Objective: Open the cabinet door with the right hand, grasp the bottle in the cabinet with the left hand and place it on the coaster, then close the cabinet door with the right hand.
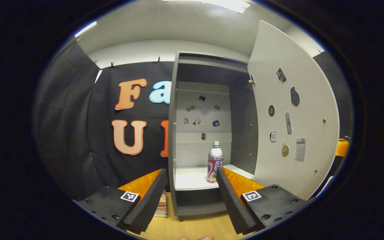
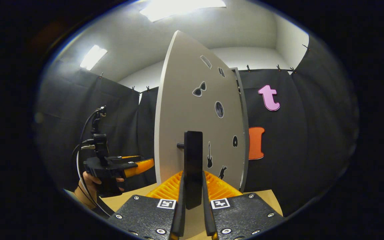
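Door [image 1: 292, 110] is swung wide open; right claw [image 2: 193, 196] is clenched on the dark upright handle [image 2: 193, 166] on the door's outer face, both fingers pressing its sides

Left claw [image 1: 187, 190] is released, jaws spread wide, nothing between them, aimed into the cabinet [image 1: 212, 133]

Bottle [image 1: 215, 165] stands upright on the pale shelf [image 1: 192, 178], long axis vertical, near the shelf's front edge and toward the hinge side. From the left claw it lies ahead and off to the right of the jaw centreline, just above the right finger's tip in the left gripper view. Judgement: claw needs a shift right plus a straight push forward so the bottle lands between the fingers; fingers already open sideways, which suits a vertical bottle

Left claw is the nearer one to the bottle; right is tied up holding the door

Room: shelf is bare to the bottle's left, so plenty of space that side. On the right, the cabinet's dark side wall and the door sit near the bottle, so the right finger has the tighter gap. Shelf front edge sits above the tabletop [image 1: 185, 226], so entry must clear it

Coaster: can't place it from these views. A flat stack [image 1: 161, 208] lies on the tabletop left of the cabinet base, partly hidden, can't tell what it is
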Motion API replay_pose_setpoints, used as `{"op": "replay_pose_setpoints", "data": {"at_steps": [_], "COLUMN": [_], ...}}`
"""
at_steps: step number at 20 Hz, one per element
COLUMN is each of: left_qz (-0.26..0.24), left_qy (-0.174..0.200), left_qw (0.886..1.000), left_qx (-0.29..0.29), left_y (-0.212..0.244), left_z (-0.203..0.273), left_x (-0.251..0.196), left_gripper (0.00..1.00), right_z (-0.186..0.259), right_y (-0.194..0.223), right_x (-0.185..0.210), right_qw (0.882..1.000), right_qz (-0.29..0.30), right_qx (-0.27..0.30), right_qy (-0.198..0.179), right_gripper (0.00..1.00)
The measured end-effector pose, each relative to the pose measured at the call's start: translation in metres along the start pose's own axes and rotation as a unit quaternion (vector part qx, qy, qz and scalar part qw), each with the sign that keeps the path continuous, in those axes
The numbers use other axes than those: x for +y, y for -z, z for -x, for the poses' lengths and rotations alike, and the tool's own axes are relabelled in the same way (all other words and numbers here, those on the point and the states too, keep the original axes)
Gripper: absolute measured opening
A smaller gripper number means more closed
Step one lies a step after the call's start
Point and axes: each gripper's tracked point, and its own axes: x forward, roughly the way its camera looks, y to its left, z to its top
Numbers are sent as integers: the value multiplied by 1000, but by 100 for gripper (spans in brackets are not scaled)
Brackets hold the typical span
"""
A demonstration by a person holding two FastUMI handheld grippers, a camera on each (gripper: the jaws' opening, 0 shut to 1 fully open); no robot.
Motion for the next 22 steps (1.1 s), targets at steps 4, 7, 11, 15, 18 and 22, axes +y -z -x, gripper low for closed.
{"op": "replay_pose_setpoints", "data": {"at_steps": [4, 7, 11, 15, 18, 22], "left_qz": [5, 16, 20, 25, 23, 32], "left_qy": [26, 37, 45, 56, 52, 47], "left_qw": [1000, 999, 998, 997, 997, 996], "left_qx": [9, 19, 32, 47, 53, 72], "left_y": [9, 18, 30, 45, 58, 84], "left_z": [-19, -36, -62, -89, -112, -139], "left_x": [-30, -44, -62, -81, -87, -91], "left_gripper": [100, 93, 93, 96, 97, 100], "right_z": [1, 1, -3, -3, -5, 7], "right_y": [0, -2, 4, 7, 14, 4], "right_x": [-5, -7, -9, -19, -30, -52], "right_qw": [1000, 1000, 1000, 1000, 999, 998], "right_qz": [6, 22, 21, -1, -11, -17], "right_qx": [1, -4, -2, -2, 1, -17], "right_qy": [4, 9, 1, 11, 31, 59], "right_gripper": [23, 23, 33, 38, 46, 45]}}
